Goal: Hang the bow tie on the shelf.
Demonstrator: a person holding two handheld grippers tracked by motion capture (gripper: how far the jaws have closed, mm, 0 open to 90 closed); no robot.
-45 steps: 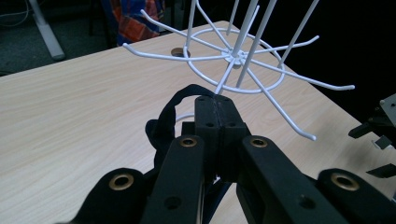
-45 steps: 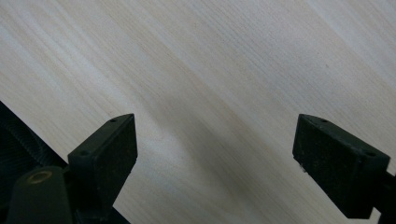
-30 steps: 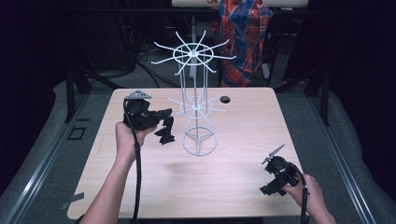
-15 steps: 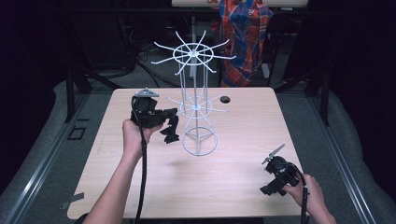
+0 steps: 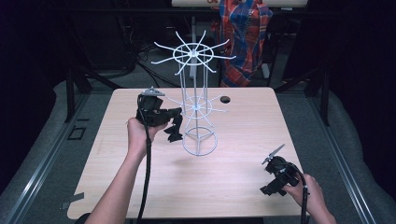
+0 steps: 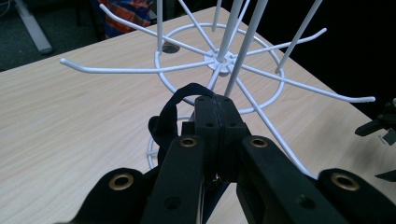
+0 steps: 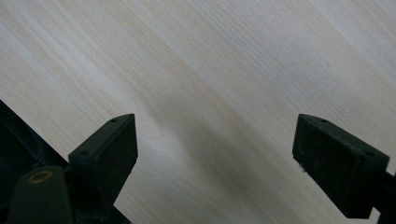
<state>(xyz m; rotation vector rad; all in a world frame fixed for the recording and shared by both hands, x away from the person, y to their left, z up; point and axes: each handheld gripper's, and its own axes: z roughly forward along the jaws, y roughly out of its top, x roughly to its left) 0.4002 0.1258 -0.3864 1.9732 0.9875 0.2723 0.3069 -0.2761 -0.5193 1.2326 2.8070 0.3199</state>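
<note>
Desk [image 5: 233, 186] is carrying a white wire rack [image 5: 198, 107], upright near its middle, with spoke hooks fanning out at two levels and a ring base. A small dark hole in the desk surface is sitting just behind the rack.

Left gripper [image 5: 173, 122] is sitting just beside the rack's lower spokes, jaws pinched together on a black strap [image 6: 173, 108]; in the left gripper view a loop of it is arching over the jaw tips, and the rest is hanging below, dangling over the desk in the high view. Right gripper [image 5: 275, 154] is resting near the desk's near right corner, well apart from the rack, jaws spread wide over bare wood, holding nothing.

Step in hand looks like hanging the strap on a lower hook [image 6: 140, 70]. To do it well:
- aiming the open loop, not the jaws, at the hook's free tip
- sliding the loop inward past the upturned end before letting go
- keeping the jaws clear of neighbouring spokes, since a bump could be turning or tipping the light rack
- right gripper could be steadying the base if it wobbles.
</note>
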